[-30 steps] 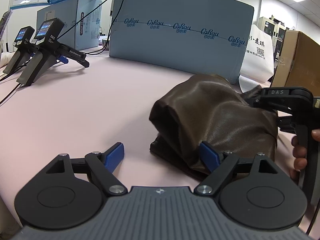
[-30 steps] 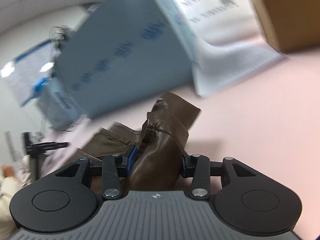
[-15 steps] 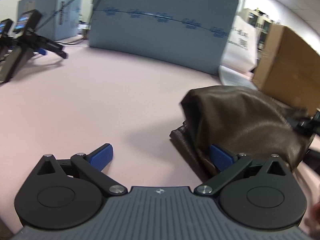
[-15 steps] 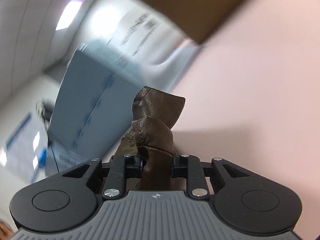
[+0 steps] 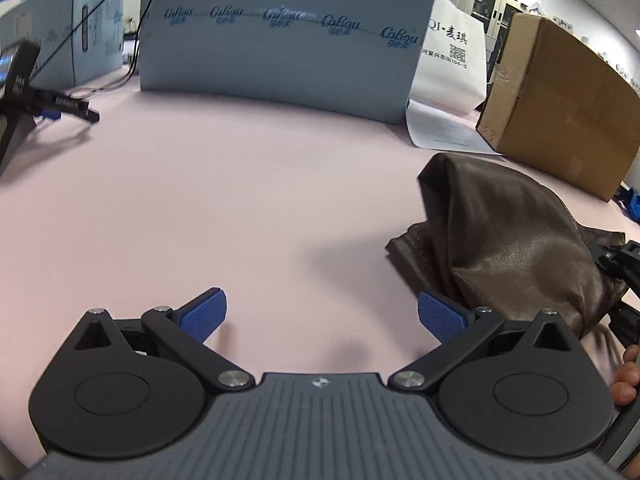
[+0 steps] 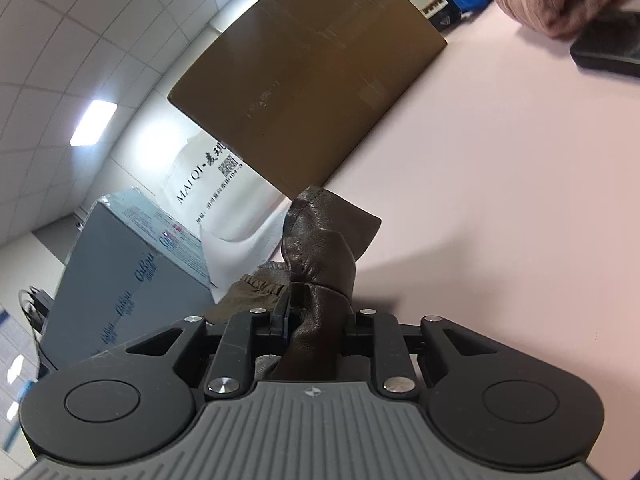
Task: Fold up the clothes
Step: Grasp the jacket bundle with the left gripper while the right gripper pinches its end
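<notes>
Left gripper (image 5: 322, 318) fingers spread wide, empty, beside brown garment (image 5: 508, 248), right gripper (image 6: 318, 316) pinching a garment fold, jaws just loosening, pink table (image 5: 200, 208).

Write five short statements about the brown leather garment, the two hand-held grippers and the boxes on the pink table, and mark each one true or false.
1. The right hand-held gripper is clamped on a bunched part of the brown leather garment. True.
2. The left hand-held gripper is shut on the garment. False: its jaws stand wide open with only bare pink table between them.
3. A cardboard box stands behind the garment. True.
4. The garment lies spread flat. False: it is bunched into a mound.
5. The grey-blue box lies on top of the garment. False: it stands apart, further back.
</notes>
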`<state>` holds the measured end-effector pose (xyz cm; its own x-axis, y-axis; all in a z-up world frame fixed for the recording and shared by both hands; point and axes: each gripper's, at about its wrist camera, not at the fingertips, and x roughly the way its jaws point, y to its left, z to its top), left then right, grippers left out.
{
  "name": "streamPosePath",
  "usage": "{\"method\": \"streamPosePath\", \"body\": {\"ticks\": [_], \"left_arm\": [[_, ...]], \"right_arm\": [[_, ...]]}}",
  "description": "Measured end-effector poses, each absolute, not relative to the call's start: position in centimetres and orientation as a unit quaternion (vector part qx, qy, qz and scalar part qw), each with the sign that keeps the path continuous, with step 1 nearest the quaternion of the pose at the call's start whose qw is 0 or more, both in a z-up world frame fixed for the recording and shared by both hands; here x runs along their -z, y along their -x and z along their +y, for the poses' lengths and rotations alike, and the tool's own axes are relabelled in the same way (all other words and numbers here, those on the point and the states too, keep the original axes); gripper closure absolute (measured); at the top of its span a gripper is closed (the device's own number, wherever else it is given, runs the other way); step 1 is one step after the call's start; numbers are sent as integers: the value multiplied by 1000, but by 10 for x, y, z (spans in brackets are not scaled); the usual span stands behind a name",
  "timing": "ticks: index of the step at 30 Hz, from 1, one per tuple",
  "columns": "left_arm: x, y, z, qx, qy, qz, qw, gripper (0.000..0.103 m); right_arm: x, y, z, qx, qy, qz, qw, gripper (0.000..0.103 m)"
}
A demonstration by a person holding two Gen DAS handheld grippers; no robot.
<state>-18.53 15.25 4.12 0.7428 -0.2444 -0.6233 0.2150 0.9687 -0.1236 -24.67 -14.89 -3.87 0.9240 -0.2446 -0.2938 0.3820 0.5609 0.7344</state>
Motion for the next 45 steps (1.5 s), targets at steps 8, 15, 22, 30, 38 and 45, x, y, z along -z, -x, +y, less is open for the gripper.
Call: {"method": "streamPosePath", "body": {"ticks": [8,15,22,30,38,45], "left_arm": [[-73,200,128,200,30,320,926,0],[-84,193,111,274,72,338,897,0],[-54,161,92,267,98,407,868,36],[-65,169,101,248,81,372,891,91],[-73,164,98,202,11,333,921,94],[-46,138,94,170,1,358,918,92]], "right_arm": [[42,243,-146,175,-443,75,876,68],[40,239,-142,141,-440,47,886,38],[39,236,-141,136,-435,48,889,34],[38,234,-140,130,-429,51,893,30],[51,229,-153,95,-483,75,867,84],[52,225,-153,116,-474,85,869,87]]}}
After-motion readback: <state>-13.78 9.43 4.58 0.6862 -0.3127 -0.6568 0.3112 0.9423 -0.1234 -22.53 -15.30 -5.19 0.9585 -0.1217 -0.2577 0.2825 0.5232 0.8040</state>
